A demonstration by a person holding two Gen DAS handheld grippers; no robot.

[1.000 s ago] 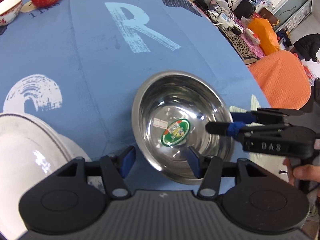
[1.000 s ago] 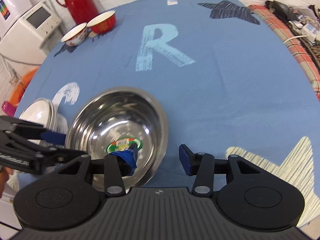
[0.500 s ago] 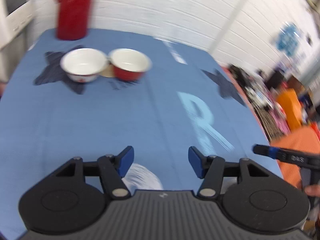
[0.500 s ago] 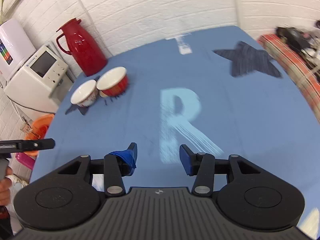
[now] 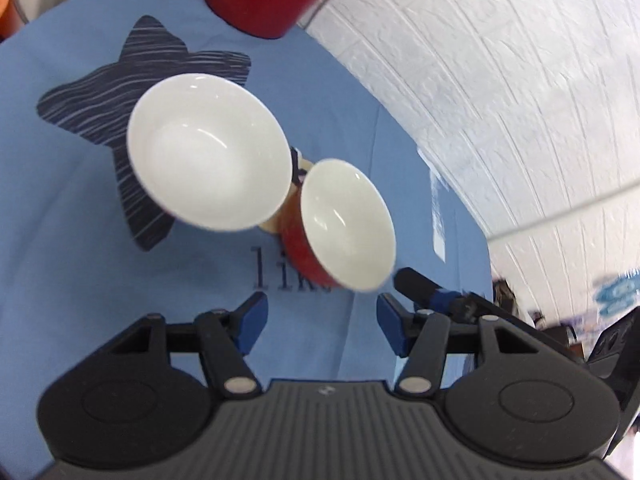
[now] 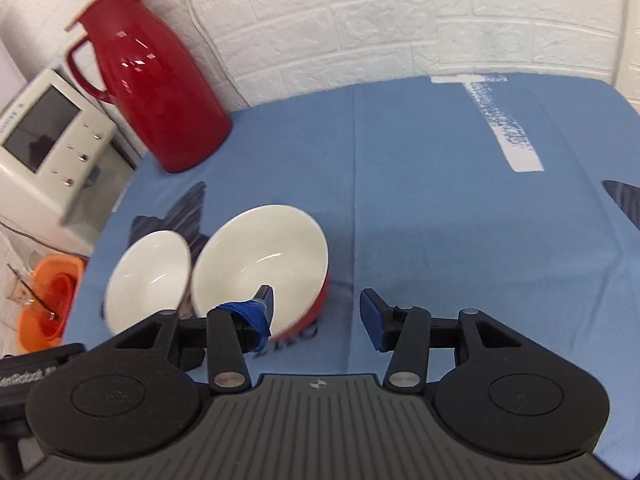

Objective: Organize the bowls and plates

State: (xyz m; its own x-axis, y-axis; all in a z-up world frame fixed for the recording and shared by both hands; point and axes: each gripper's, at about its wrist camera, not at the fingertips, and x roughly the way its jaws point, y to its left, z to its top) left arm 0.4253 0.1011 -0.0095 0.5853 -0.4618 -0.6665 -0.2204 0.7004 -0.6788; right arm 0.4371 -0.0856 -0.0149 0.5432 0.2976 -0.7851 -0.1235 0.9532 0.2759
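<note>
Bowls are in front of both your grippers now: two round ones with glossy white insides stand close together on the blue tablecloth (image 6: 440, 184), near its far left corner. The red bowl (image 6: 260, 268) has a shiny red outer wall and sits to the right; the other white bowl (image 6: 148, 276) is just beside it on the left, partly over a dark striped star (image 5: 132, 80) printed on the cloth. Between the two bowls, in the left wrist view, a small tan thing shows, but you cannot tell what it is. Your right gripper (image 6: 316, 312) has its jaws spread wide and grips nothing; its left finger, wrapped in wrinkled blue tape, appears in front of the near rim of the red bowl, and you cannot tell if it touches. Your left gripper (image 5: 320, 320) is also wide open and empty, over bare cloth just before the bowls, where some dark printed letters are seen. Behind the bowls a smooth red plastic jug (image 6: 152, 80) with a handle stands against the white brick wall (image 6: 360, 20). Left of the table, a pale appliance (image 6: 44, 136) with a dark screen and an orange bucket (image 6: 48, 300) are visible.
</note>
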